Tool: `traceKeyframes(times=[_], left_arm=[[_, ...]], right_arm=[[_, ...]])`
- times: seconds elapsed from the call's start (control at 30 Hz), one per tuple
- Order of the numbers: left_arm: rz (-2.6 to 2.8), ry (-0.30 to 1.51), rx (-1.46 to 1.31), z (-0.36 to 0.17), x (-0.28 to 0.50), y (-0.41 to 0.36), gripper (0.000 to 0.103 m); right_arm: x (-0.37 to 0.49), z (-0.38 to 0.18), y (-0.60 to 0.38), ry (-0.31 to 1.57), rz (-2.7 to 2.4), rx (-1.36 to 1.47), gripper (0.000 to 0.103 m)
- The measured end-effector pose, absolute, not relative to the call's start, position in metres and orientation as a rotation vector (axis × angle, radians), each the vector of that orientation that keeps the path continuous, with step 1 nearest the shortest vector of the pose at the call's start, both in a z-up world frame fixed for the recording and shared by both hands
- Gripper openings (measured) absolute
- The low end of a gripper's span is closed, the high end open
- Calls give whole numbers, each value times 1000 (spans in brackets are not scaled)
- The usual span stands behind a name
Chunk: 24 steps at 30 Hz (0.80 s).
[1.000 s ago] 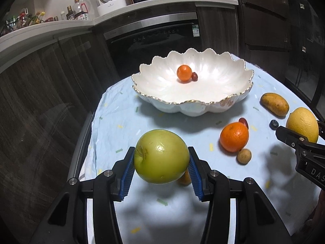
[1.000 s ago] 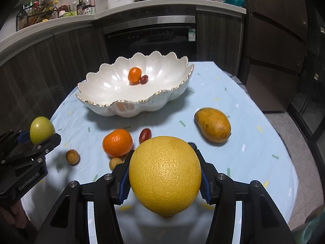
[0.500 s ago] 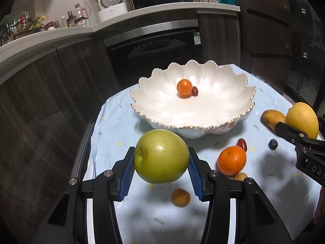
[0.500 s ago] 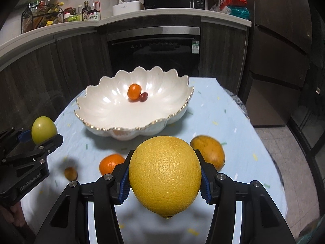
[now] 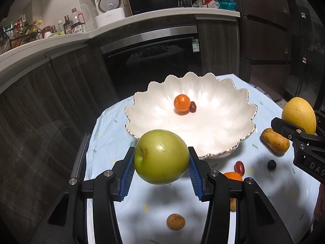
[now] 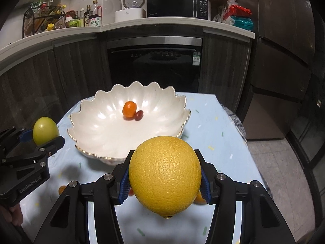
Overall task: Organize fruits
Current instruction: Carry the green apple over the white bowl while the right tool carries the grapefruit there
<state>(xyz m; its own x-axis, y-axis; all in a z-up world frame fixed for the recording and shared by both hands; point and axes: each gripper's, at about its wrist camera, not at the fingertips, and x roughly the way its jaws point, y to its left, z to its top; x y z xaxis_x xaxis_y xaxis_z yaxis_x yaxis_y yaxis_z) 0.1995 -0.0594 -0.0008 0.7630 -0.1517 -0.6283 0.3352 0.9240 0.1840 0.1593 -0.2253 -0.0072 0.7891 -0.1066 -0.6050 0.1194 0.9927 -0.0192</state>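
Observation:
My left gripper [image 5: 161, 162] is shut on a green apple [image 5: 161, 156], held above the table just short of the white scalloped bowl [image 5: 239, 140]. My right gripper [image 6: 165, 178] is shut on a large yellow citrus [image 6: 165, 175], also in the air in front of the bowl [image 6: 85, 148]. Inside the bowl lie a small orange [image 6: 129, 108] and a dark red fruit [image 6: 139, 115]. Each gripper shows in the other's view: the apple [image 6: 45, 130] at the left, the citrus [image 5: 298, 114] at the right.
On the light blue cloth [image 5: 280, 179] lie a mango [image 5: 274, 141], a dark berry [image 5: 271, 165], a red fruit [image 5: 239, 167], an orange [image 5: 233, 176] partly hidden by a finger, and a small brown fruit [image 5: 175, 221]. Dark cabinets and an oven stand behind the table.
Both grippers have risen and moved toward the bowl with their fruits still held. The loose fruits on the cloth now sit lower in both views.

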Motion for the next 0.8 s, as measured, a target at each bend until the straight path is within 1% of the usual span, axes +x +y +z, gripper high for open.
traceKeyframes(times=[0.8], left_arm=[[-284, 641, 260, 10, 255, -73, 49]], right_arm=[[223, 6, -231, 639, -75, -6, 55]])
